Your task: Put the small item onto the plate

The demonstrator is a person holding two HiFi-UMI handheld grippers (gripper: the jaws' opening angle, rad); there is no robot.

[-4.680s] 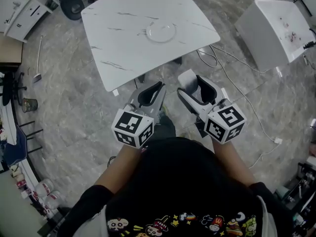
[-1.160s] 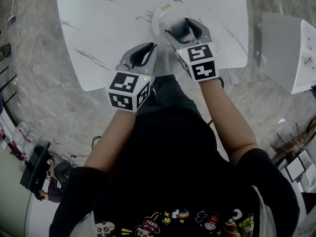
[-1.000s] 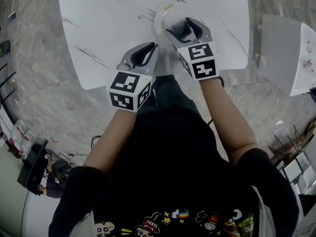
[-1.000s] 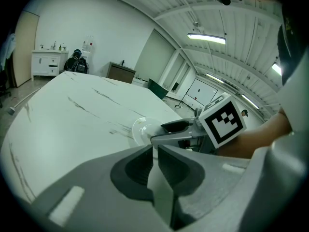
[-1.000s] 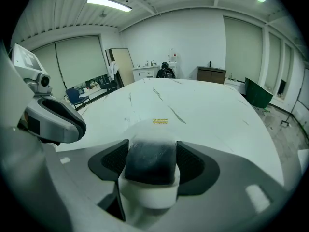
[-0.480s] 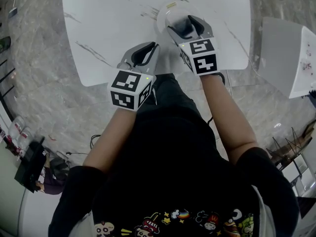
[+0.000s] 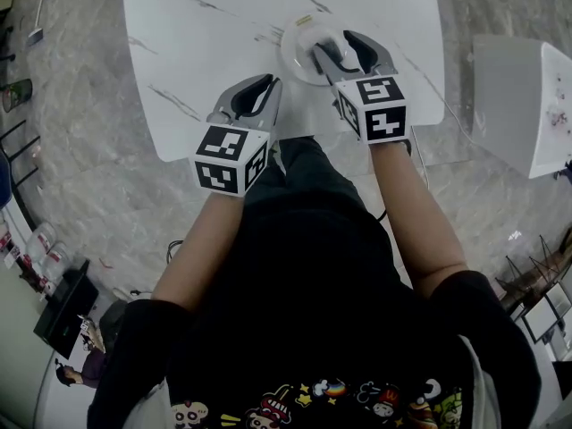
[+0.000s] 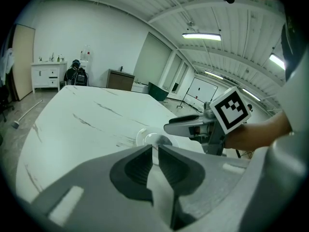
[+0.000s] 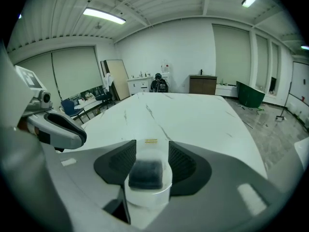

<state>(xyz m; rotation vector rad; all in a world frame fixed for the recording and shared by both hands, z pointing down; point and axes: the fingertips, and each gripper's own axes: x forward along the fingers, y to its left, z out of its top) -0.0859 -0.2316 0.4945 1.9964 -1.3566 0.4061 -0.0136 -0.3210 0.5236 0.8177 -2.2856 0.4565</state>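
On the white marble table (image 7: 206,25) a clear round plate (image 7: 302,45) lies near the front edge, with a small yellow label (image 9: 151,141) on its far rim. My right gripper (image 7: 338,46) hangs over the plate's right half, shut on the small item (image 9: 146,174), a white round piece with a dark square top. Whether the item touches the plate is hidden. My left gripper (image 7: 260,91) hovers over the table edge to the plate's left, shut and empty. In the left gripper view, the plate (image 8: 147,138) lies beyond the left gripper (image 8: 155,150), under the right gripper (image 8: 177,127).
A white box (image 7: 527,96) stands on the grey stone floor to the right of the table. Bottles and clutter line the floor at the far left (image 7: 27,244). A white cabinet (image 8: 46,75) stands against the far wall.
Since 4.7 s ago both grippers have come from in front of the table to over it. In the last second the right gripper, holding the item, stays over the plate; the left stays shut.
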